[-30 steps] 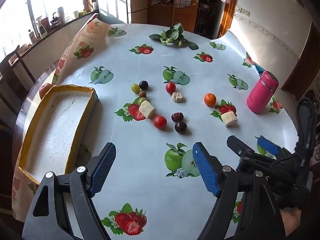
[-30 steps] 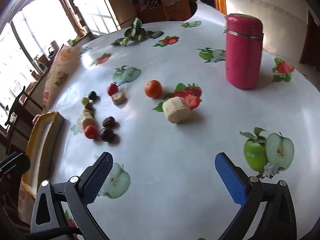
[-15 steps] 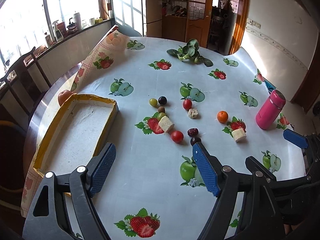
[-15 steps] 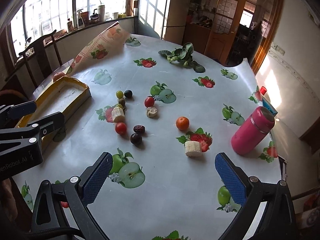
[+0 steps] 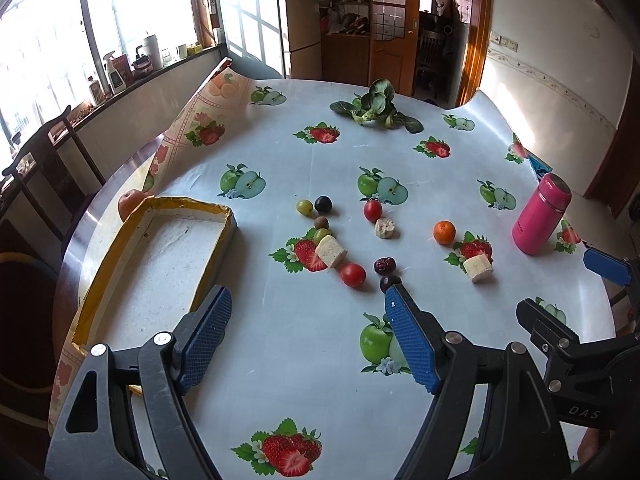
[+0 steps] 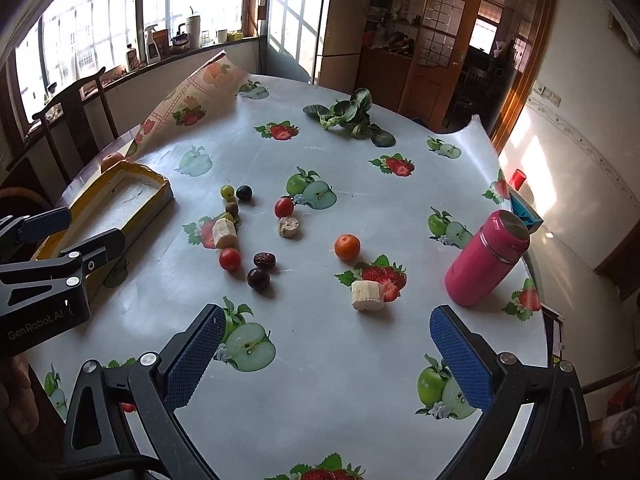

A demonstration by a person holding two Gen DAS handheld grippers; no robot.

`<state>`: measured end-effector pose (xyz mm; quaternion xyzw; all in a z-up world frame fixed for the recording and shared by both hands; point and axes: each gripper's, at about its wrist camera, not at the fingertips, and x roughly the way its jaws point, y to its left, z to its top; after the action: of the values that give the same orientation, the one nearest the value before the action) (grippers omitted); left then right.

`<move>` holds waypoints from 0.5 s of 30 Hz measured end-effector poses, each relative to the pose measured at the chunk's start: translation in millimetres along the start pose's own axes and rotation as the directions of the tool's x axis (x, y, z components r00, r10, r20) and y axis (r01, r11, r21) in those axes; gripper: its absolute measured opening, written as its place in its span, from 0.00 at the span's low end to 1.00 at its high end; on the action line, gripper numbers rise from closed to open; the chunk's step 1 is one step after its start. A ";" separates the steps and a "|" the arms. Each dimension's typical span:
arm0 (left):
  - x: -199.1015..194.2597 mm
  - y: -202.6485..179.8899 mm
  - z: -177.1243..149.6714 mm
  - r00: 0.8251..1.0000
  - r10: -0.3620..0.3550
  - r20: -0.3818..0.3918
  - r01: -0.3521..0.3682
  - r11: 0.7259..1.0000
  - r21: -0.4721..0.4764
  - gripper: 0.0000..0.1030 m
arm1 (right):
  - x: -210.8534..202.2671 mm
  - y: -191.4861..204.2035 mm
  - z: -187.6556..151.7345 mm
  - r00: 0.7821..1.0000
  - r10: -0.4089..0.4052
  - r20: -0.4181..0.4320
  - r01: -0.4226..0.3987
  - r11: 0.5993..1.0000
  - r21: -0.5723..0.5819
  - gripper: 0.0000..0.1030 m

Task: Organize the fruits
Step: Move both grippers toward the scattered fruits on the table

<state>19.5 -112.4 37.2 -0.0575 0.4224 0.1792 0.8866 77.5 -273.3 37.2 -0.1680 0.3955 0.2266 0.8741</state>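
Blue-padded left gripper and right gripper raised since before | fingers apart, empty | fruit unmoved

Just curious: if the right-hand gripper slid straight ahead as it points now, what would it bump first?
Probably the banana chunk lying on the strawberry print; it sits almost dead ahead of the open right gripper, though depth is uncertain.

A glossy, smooth plastic fruit-print cloth covers the counter. The yellow-rimmed white tray looks rough and matt inside. The pink cylindrical flask shines smooth, with a brushed-metal cap.
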 end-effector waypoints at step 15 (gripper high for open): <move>2.3 -6.2 -1.0 1.000 -0.007 -0.021 0.007 1.000 0.014 0.77 | 1.1 -3.9 -5.4 1.000 0.009 -0.018 -0.009 1.000 0.013 1.00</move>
<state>22.3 -117.8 34.4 -0.0546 0.4326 0.1724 0.8833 76.9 -278.8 33.5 -0.1628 0.4056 0.2263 0.8705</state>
